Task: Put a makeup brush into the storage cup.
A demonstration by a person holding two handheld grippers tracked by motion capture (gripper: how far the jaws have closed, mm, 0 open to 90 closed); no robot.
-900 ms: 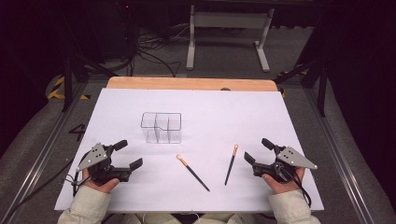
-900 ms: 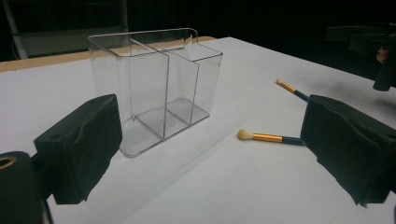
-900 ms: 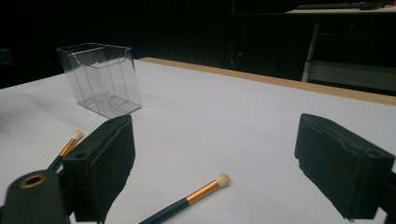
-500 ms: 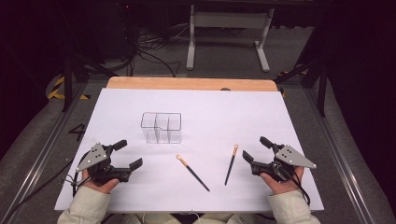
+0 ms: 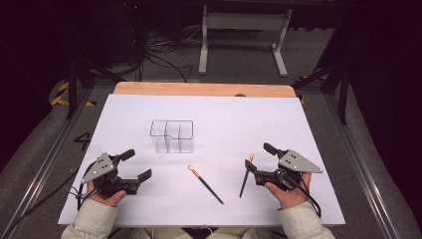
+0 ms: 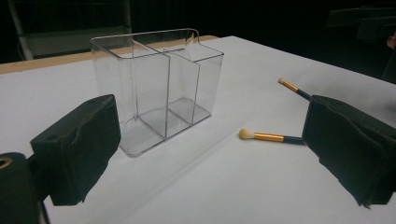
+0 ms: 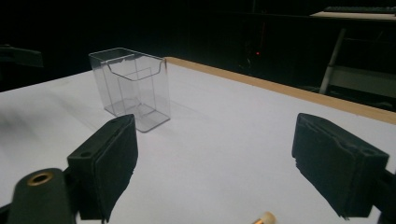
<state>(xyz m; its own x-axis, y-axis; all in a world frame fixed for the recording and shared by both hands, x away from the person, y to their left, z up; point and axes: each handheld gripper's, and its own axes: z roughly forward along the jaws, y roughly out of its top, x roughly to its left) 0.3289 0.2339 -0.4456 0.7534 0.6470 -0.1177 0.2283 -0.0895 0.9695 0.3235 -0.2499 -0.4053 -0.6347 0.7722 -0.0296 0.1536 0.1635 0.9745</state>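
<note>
Both my grippers spread wide, holding nothing.
From the clear organizer [image 5: 171, 136], one brush [image 5: 204, 184] lies nearer me, another [image 5: 246, 175] touching my right gripper [image 5: 259, 160] (left gripper [image 5: 136, 164] well apart).

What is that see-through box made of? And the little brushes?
The clear three-compartment box looks like hard, glossy plastic: you see straight through its thin walls. The two small brushes seem to have dark handles, shiny gold metal-looking collars and soft pale tips, perhaps foam or bristle.
</note>
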